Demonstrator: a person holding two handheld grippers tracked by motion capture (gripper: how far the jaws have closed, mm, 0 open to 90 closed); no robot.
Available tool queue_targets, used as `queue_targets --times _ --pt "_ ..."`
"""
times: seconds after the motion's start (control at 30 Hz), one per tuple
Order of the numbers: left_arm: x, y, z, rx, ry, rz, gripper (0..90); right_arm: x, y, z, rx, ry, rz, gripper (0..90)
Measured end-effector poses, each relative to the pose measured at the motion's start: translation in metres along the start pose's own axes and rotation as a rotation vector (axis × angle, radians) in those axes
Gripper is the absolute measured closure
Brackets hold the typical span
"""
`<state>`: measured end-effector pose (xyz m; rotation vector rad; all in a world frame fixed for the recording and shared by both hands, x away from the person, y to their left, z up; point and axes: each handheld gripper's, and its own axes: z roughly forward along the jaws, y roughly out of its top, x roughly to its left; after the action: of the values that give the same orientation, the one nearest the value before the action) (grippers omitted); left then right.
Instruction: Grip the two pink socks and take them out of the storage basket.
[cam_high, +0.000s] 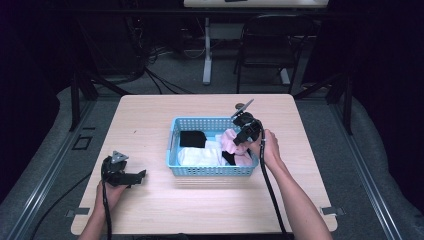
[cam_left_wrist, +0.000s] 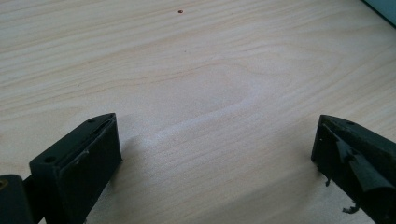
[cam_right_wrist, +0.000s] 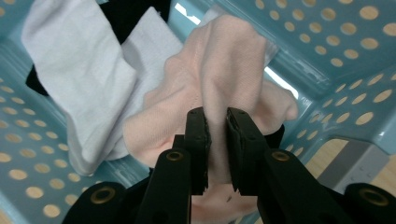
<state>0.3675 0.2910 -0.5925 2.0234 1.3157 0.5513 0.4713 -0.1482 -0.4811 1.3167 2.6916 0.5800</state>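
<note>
In the right gripper view, the right gripper (cam_right_wrist: 215, 122) is pinching a fold of the soft pale pink cloth (cam_right_wrist: 224, 70) between its two black jaws, which are standing nearly together with only the fabric between them. That closeness is not readable from the high view, where the right gripper (cam_high: 243, 131) is hanging over the right end of the light blue perforated plastic basket (cam_high: 210, 170) with the pink cloth (cam_high: 231, 140) bunched beneath it. Behind the pink cloth, a white folded cloth (cam_right_wrist: 84, 79) is lying in the basket, and a black cloth (cam_high: 192, 138) is resting toward the far left corner. At the near left of the pale wooden table (cam_high: 150, 200), well apart from the basket, the left gripper (cam_high: 137, 176) is resting low; its own view is showing its jaws spread wide over bare wood, grasping nothing.
</note>
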Motion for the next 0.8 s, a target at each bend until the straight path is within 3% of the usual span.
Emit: queue_targets --times 0.17,0.2,0.47,0.8 --pt "0.0 0.0 0.0 0.0 0.0 0.0 1.2 0.003 0.001 -0.012 -0.046 0.002 -0.013 79.2" --pt "0.0 0.0 0.0 0.0 0.0 -0.001 1.2 0.003 0.002 -0.015 -0.027 -0.002 -0.023 79.2" --pt "0.0 0.0 0.0 0.0 0.0 0.0 1.2 0.005 0.004 -0.029 -0.059 0.014 -0.018 80.2" --pt "0.0 0.0 0.0 0.0 0.0 0.0 1.2 0.006 0.003 -0.05 -0.057 0.025 -0.029 80.0"
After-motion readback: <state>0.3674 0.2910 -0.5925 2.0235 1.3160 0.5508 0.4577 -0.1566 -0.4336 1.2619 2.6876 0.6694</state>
